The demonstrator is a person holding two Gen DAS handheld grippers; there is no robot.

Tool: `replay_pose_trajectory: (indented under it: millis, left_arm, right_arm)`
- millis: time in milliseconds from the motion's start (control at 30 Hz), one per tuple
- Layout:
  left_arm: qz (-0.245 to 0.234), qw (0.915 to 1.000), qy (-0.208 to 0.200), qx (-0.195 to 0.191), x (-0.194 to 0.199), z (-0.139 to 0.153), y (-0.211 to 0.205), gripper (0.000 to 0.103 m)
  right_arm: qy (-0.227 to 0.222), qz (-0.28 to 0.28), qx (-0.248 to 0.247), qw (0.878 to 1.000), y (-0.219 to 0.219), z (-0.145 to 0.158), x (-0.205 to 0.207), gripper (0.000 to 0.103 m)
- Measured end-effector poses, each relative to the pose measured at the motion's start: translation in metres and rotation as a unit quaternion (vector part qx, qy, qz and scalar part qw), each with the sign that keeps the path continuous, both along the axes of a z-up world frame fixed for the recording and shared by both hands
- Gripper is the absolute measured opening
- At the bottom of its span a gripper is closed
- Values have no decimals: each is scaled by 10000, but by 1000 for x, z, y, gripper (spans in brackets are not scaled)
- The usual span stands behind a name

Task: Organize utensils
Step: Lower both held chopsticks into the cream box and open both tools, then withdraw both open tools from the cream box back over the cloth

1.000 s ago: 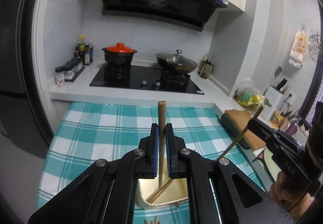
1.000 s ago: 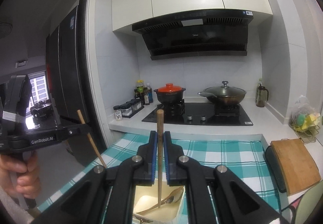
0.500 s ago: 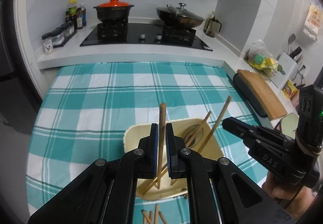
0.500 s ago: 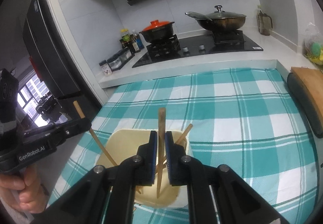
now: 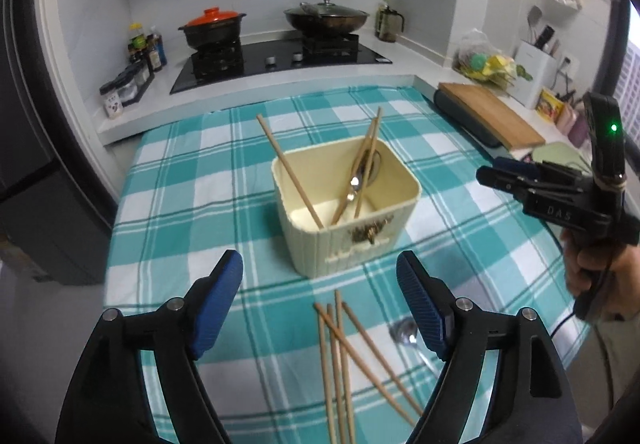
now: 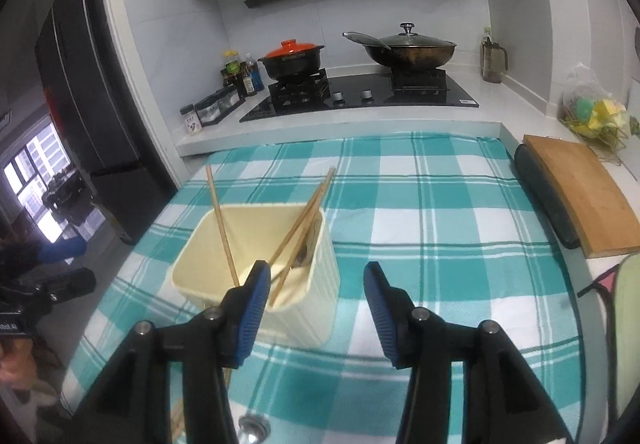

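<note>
A cream box (image 5: 352, 240) stands on the checked tablecloth (image 5: 192, 180). Wooden chopsticks (image 5: 290, 172) and a metal spoon (image 5: 362, 174) lean inside it. Several loose chopsticks (image 5: 340, 356) and a spoon (image 5: 406, 334) lie on the cloth in front of it. My left gripper (image 5: 320, 284) is open and empty, above the loose chopsticks. My right gripper (image 6: 314, 288) is open and empty, just right of the box (image 6: 316, 304); it also shows in the left wrist view (image 5: 516, 176). Chopsticks (image 6: 222, 224) lean in the box here too.
A wooden cutting board (image 5: 488, 114) lies at the table's right edge. A stove with a red-lidded pot (image 5: 212, 28) and a wok (image 5: 326, 18) is behind. Spice jars (image 5: 124, 88) stand at the back left. A green mat (image 6: 628, 324) is at the right.
Both grippers were shut on a chopstick each. They have opened and the chopsticks now lean in the box. Both grippers have pulled back toward the near side.
</note>
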State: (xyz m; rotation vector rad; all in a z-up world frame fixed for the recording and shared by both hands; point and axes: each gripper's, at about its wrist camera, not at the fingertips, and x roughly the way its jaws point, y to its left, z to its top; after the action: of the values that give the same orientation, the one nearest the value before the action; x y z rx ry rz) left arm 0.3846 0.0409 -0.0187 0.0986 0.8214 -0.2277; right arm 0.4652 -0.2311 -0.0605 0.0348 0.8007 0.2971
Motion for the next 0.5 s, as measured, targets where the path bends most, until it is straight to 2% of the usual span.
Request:
replay_pose_trajectory:
  millis: [133,300,400,500]
  left_arm:
    - [-281,9995,-91,130,-56,3,-4,89]
    - [-501,9985,-165,-126,-120,-12,-9,91]
    - [-318,9985,-321,-306,-152,-29,-10,92]
    - [95,9976,-460,-513,-173,-48,-10,92]
  right_arm:
    - [43,164,-285,9995,-11,2,-51,49]
    - [-145,182,-552,9982,-20,5,-122,49]
    - [-358,167,-734,9965,-19,3,-167,51]
    - [-676,47,-938,9933,-13,-5,-211,55]
